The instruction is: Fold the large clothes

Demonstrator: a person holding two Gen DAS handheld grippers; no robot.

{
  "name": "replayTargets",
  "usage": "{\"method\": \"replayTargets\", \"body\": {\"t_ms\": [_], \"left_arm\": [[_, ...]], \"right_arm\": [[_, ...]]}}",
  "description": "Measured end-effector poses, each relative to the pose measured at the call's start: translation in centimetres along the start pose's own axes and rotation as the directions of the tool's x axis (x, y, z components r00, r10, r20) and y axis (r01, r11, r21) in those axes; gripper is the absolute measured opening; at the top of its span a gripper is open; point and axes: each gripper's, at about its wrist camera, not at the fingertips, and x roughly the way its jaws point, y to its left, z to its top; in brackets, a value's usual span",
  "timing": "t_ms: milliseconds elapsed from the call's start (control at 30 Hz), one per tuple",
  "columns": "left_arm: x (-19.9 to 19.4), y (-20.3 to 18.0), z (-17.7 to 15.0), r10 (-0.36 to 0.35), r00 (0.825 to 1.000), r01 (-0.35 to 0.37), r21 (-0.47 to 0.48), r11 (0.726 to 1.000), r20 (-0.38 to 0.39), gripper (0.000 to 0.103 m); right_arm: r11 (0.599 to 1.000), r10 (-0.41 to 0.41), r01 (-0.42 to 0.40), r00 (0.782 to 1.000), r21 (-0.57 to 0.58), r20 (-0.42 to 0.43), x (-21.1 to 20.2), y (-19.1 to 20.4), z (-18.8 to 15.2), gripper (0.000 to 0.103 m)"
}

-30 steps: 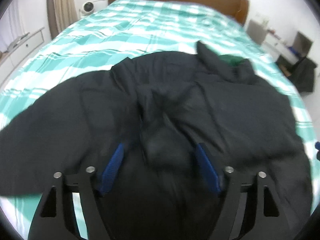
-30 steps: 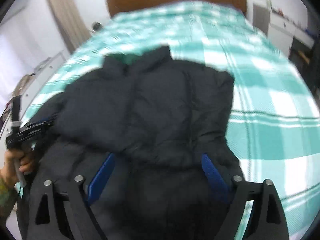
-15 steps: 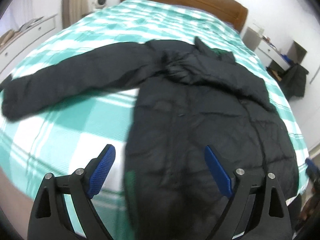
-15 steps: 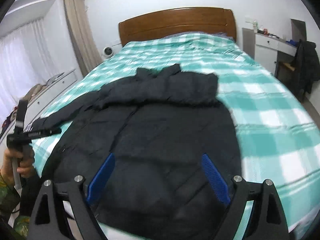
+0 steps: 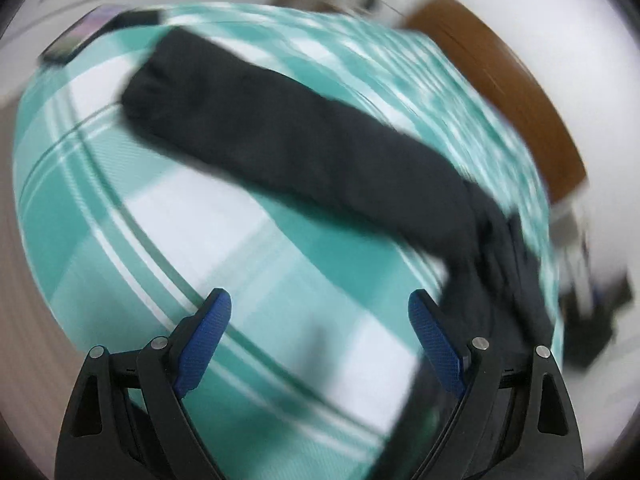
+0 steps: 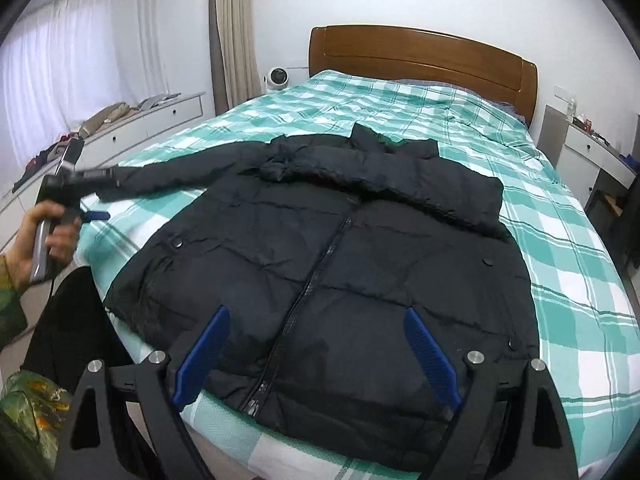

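Jacket (image 6: pixel 320 248) now lies flat on bed (image 6: pixel 560 248), left sleeve (image 5: pixel 280 132) spread out. Left gripper (image 5: pixel 320 320) fingers just opened, empty; right gripper (image 6: pixel 316 332) fingers apart, empty. Folding can start.

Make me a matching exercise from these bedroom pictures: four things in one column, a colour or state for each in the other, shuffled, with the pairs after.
Things
1. black puffer jacket
2. checked bedspread
3. wooden headboard
4. jacket's long sleeve

Colour or state
A. teal and white
B. brown, standing at the far end of the bed
C. stretched out sideways across the bedspread
D. zipped shut, lying front up

Pairs: 1-D, 2-A, 3-B, 4-C
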Motion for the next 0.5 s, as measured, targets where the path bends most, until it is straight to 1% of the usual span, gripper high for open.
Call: {"method": "replayTargets", "body": {"t_ms": [67,100,233,333,367,400,433,467,500], "left_arm": [[0.8,1.7,2.1,-0.001,0.999,0.005,-0.081,0.997,0.04,0.091],[1.5,2.6,3.5,0.013,0.998,-0.007,-0.117,0.993,0.054,0.091],[4.3,4.6,6.9,0.091,0.994,-0.076,-0.211,0.975,0.062,0.091],[4.8,5.0,8.4,0.147,0.982,-0.111,-0.267,0.957,0.116,0.089],[4.9,4.9,8.6,0.165,0.978,-0.123,-0.281,0.952,0.13,0.083],[4.9,4.8,8.8,0.191,0.971,-0.143,-0.291,0.946,0.146,0.07],[4.9,4.7,8.9,0.216,0.964,-0.165,-0.29,0.943,0.153,0.061],[4.7,4.8,8.9,0.24,0.958,-0.19,-0.279,0.941,0.157,0.036],[5.0,4.5,9.2,0.256,0.955,-0.213,-0.251,0.944,0.151,0.021]], "right_arm": [[1.0,0.002,-0.002,1.0,0.007,-0.008,-0.3,-0.1,-0.3,0.091],[1.0,0.004,-0.004,1.0,0.011,-0.011,-0.3,-0.2,-0.5,0.091],[0.999,0.016,-0.015,1.0,0.032,-0.023,-0.5,-0.1,-0.9,0.091],[0.999,0.016,-0.015,0.999,0.03,-0.034,-0.4,0.3,-1.0,0.091],[0.999,0.017,-0.016,0.999,0.027,-0.038,-0.3,0.4,-1.0,0.091],[1.0,0.019,-0.018,0.999,0.023,-0.043,-0.3,0.6,-1.0,0.091],[1.0,0.022,-0.021,0.999,0.018,-0.049,-0.2,0.7,-1.1,0.091],[1.0,0.024,-0.023,0.998,0.014,-0.053,-0.1,0.9,-1.1,0.091],[1.0,0.026,-0.025,0.998,0.011,-0.058,0.0,1.0,-1.2,0.091]]}}
